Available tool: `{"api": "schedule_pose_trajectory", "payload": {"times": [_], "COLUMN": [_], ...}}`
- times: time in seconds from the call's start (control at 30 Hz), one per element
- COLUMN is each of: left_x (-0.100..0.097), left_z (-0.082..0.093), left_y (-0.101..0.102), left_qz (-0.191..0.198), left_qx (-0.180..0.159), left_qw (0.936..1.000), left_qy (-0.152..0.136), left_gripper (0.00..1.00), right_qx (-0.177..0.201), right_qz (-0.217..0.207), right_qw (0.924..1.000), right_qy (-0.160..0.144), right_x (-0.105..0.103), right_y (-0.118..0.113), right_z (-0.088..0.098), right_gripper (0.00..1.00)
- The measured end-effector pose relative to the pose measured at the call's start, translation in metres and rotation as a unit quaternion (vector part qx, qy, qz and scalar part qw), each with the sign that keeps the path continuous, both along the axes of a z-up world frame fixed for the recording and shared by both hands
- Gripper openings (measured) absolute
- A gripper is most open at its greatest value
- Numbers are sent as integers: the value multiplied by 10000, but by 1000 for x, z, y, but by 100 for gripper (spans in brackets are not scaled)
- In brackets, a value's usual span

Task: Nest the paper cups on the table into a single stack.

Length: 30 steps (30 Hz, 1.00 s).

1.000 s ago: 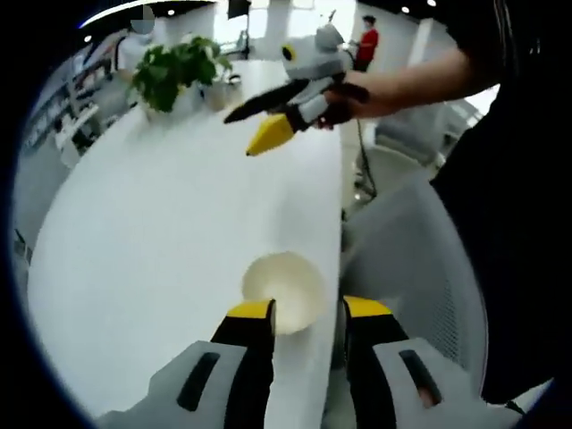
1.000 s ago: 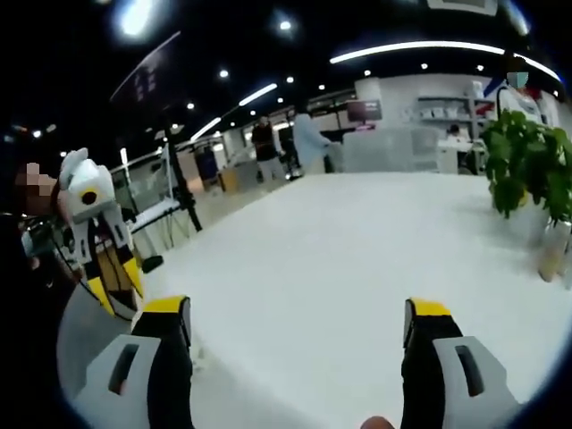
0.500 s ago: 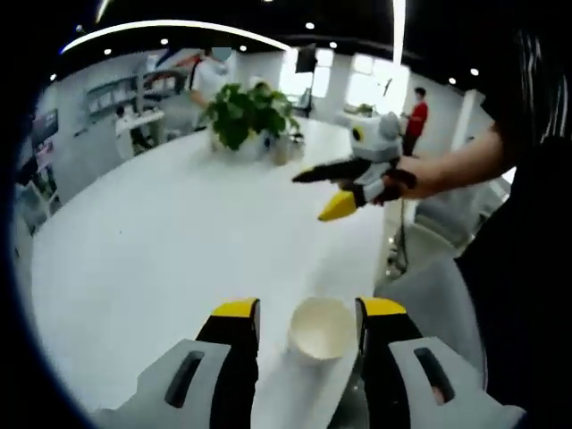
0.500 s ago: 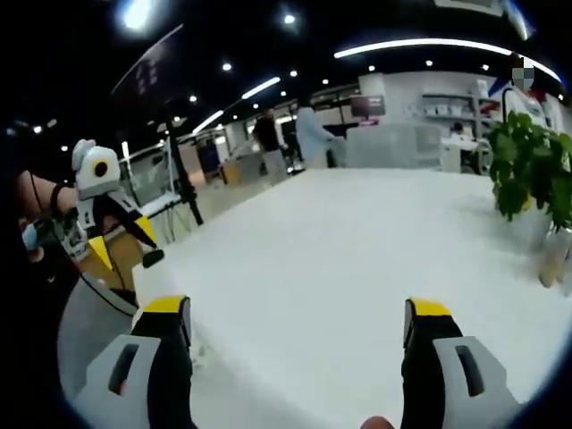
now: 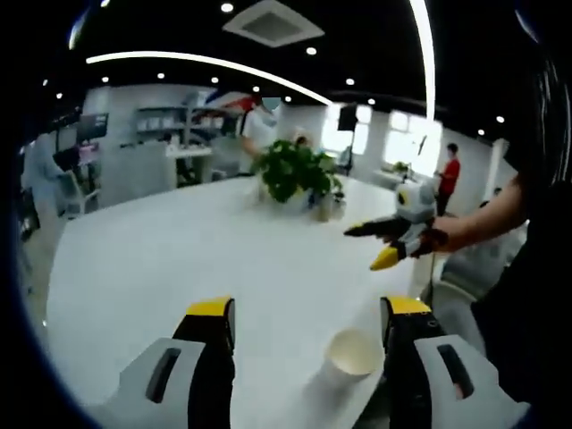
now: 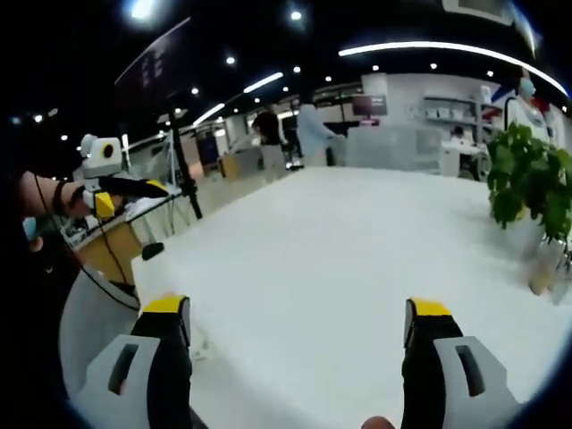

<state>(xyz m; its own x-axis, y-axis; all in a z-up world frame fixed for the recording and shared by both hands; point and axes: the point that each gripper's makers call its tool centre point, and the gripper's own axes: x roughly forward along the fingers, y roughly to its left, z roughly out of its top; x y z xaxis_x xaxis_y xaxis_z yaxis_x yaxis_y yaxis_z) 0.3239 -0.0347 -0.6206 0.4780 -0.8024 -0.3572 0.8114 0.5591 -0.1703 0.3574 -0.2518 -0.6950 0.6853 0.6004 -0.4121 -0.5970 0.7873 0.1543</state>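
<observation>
A white paper cup [image 5: 353, 352] stands near the table's edge with its mouth towards me. It sits low between my left gripper's [image 5: 309, 309] jaws, close to the right-hand one and untouched. That gripper is open wide. My right gripper [image 6: 298, 309] is also open, with nothing between its jaws, and hovers over the bare white table [image 6: 357, 241]. In the left gripper view the right gripper [image 5: 368, 248] hangs above the table's far side in a person's hand, jaws apart. The left gripper [image 6: 125, 192] is at the far left of the right gripper view.
A potted green plant [image 5: 295, 172] and a small vase [image 6: 545, 264] stand at the table's far end. A grey chair [image 6: 94, 313] sits by the table edge. People stand in the office behind, and a tripod [image 6: 183, 179] is beyond the table.
My left gripper's jaws have spread wider, and its view has tipped up from the tabletop towards the room. The cup now lies lower and nearer the right-hand jaw. The right gripper has barely moved.
</observation>
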Motion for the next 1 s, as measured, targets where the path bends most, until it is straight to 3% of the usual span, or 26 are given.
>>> {"api": "schedule_pose_trajectory", "payload": {"times": [0.3,0.57,0.8,1.0], "left_x": [4,-3,-26,-39], "left_z": [12,6,-22,-49], "left_y": [26,32,29,32], "left_qz": [268,299,-114,-315], "left_qx": [-114,-75,247,529], "left_qw": [9991,9989,9992,9979], "left_qy": [-317,-362,-309,-212], "left_gripper": [81,85,87,86], "right_qx": [-92,-202,-444,-853], "right_qz": [-29,154,1024,1905], "right_qw": [9998,9995,9932,9768], "right_qy": [-146,-206,-339,-472], "right_x": [-9,-20,-47,-77], "right_y": [-2,2,22,43], "right_z": [13,13,3,-14], "right_gripper": [99,99,99,96]}}
